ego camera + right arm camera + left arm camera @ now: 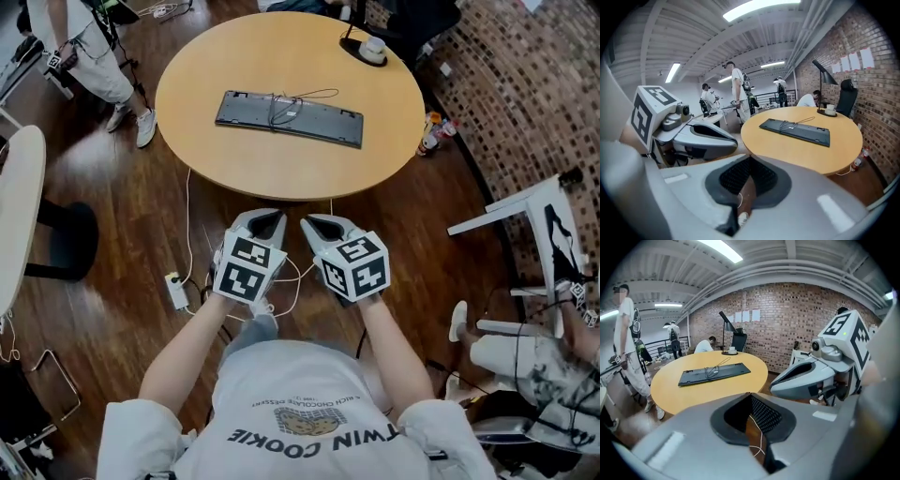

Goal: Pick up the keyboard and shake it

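Legs and a light shirt of a standing person (94,56) show at the upper left, the head cut off by the frame, near the round wooden table (234,159). Lower down, a white power strip (176,291) lies on the plank floor, with a white cord running up toward the table's rim. The left gripper (265,223) hangs short of the near rim, its jaws pressed together on nothing. The black keyboard (289,118) lies flat at the table's middle, well apart from both grippers, with its own cable (286,105) looped on top. The right gripper (321,227), just beside the left, also has its jaws closed and empty. A black lamp base (366,52) stands at the far rim, with a white thing on it too small to tell. Bottles (433,131) stand on the floor by the brick wall (525,84), and a white chair (525,220) stands nearer at the right.
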{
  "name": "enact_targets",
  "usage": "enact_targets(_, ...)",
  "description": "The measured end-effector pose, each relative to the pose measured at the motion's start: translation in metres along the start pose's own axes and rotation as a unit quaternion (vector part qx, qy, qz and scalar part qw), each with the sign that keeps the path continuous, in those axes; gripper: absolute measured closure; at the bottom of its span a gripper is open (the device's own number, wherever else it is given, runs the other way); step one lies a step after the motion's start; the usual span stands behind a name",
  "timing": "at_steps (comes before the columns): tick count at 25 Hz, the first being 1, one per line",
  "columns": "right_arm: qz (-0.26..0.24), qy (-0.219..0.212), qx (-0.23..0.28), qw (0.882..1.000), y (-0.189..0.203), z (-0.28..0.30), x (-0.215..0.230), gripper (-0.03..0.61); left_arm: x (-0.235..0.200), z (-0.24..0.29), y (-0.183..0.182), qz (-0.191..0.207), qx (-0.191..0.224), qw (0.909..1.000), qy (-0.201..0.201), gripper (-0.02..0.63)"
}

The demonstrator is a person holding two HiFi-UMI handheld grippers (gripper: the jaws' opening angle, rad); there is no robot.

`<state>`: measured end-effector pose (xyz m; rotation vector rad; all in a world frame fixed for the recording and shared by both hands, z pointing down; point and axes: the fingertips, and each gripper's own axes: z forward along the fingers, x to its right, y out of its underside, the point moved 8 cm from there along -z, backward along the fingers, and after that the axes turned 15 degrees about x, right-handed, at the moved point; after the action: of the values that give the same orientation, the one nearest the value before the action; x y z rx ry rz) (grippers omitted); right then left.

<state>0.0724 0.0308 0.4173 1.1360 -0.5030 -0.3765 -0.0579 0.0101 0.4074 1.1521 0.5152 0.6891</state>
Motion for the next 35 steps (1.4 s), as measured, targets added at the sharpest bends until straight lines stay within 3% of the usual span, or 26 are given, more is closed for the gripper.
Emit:
enact_targets(6,-0.012,0.011,0.033,0.999,0.026,-0.082,-0.014,0.577,0.092,-0.022,0.002,-0.034,0.026,0.9984,-0.036,0.607)
enact_targets(12,-0.014,0.018,0.069,0.997,0.049,-0.159,-0.032,0.577,0.171,-0.050,0.004,-0.024,0.064,0.9943,-0.082,0.607)
enact_targets(17,-0.001,0.022,0.090,0.996,0.061,-0.211,-0.042,0.577,0.220,-0.074,0.004,-0.021,0.063,0.9936,-0.091,0.607)
enact_targets(35,0.000,0.029,0.095,0.995,0.077,-0.229,-0.068,0.578,0.241,-0.101,0.017,-0.011,0.058,0.9940,-0.092,0.607)
